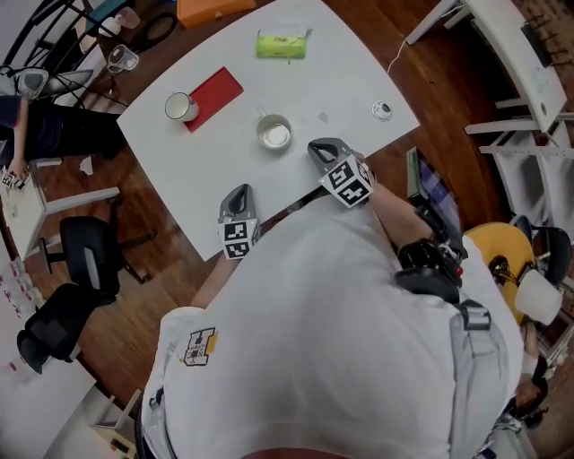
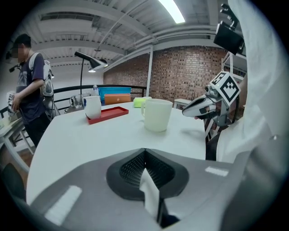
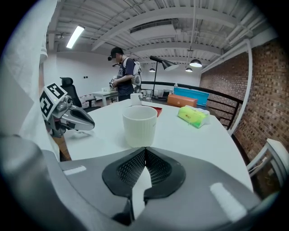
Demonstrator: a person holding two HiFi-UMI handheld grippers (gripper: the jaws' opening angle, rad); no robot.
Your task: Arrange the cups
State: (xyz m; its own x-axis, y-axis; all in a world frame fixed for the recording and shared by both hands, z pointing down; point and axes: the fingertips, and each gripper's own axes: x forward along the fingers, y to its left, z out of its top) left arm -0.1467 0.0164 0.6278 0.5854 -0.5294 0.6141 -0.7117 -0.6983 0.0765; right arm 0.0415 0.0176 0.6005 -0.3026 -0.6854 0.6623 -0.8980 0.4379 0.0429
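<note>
A pale ribbed cup (image 1: 274,133) (image 2: 156,115) (image 3: 140,126) stands upright near the middle of the white table (image 1: 341,72). A second white cup (image 1: 179,107) (image 2: 92,107) stands on a red tray (image 1: 213,98) (image 2: 108,114) farther back left. My left gripper (image 1: 239,201) (image 2: 144,153) is shut and empty over the table's near edge. My right gripper (image 1: 321,151) (image 3: 144,151) is shut and empty too, a short way right of the ribbed cup and apart from it.
A green tissue pack (image 1: 283,44) (image 3: 193,115) and an orange box (image 1: 213,10) lie at the table's far side. A small round object (image 1: 382,110) sits near the right edge. A person (image 3: 123,74) stands beyond the table; black chairs (image 1: 85,260) are on the left.
</note>
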